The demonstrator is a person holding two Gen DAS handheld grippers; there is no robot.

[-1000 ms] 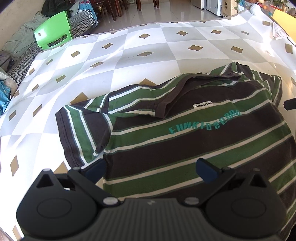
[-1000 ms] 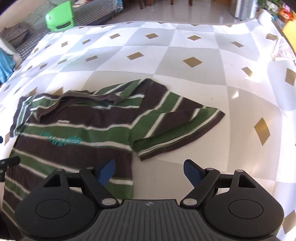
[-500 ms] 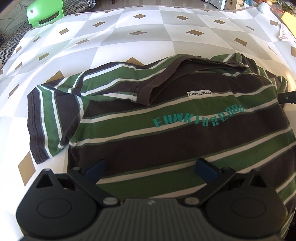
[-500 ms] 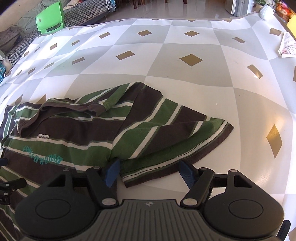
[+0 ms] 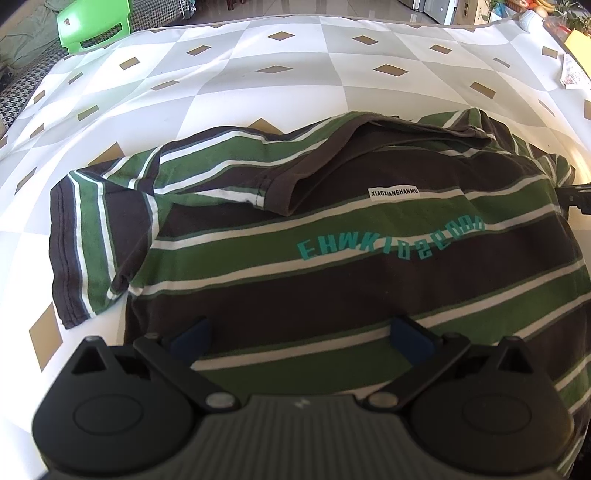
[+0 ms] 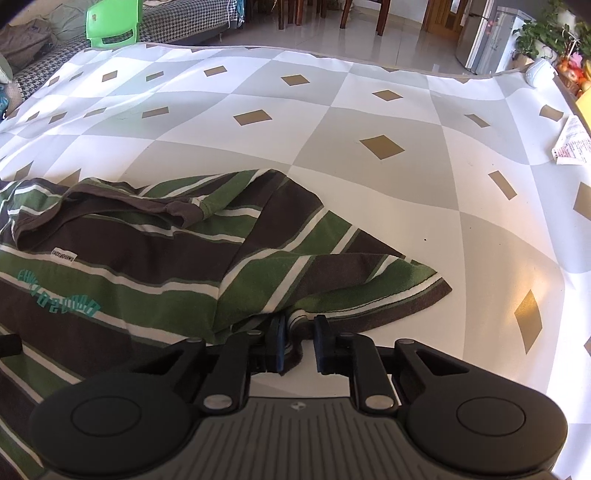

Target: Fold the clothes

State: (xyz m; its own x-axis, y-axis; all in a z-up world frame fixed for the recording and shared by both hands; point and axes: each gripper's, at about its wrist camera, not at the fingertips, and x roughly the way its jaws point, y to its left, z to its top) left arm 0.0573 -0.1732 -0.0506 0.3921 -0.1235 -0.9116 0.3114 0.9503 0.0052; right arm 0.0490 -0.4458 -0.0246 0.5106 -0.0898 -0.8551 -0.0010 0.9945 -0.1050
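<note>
A striped shirt (image 5: pixel 332 266) in brown, green and white lies flat on the patterned tablecloth (image 5: pixel 295 74), collar away from me, teal lettering across the chest. My left gripper (image 5: pixel 301 339) hovers low over the shirt's body near its left side, jaws wide open with nothing pinched. The left sleeve (image 5: pixel 92 240) lies spread out beside it. In the right wrist view the shirt (image 6: pixel 147 258) fills the left half. My right gripper (image 6: pixel 299 339) is closing on the near hem of the right sleeve (image 6: pixel 351 288), with bunched fabric between its blue pads.
A green plastic chair (image 5: pixel 96 22) stands past the table's far left corner. A printed paper slip (image 6: pixel 572 144) and a yellow envelope (image 5: pixel 580 48) lie at the right edge. Bare cloth stretches beyond the shirt. Wooden chairs and a fridge stand in the room behind.
Both grippers have come down and forward onto the shirt. The right jaws went from wide open to nearly together around the sleeve hem. The left jaws stayed open.
</note>
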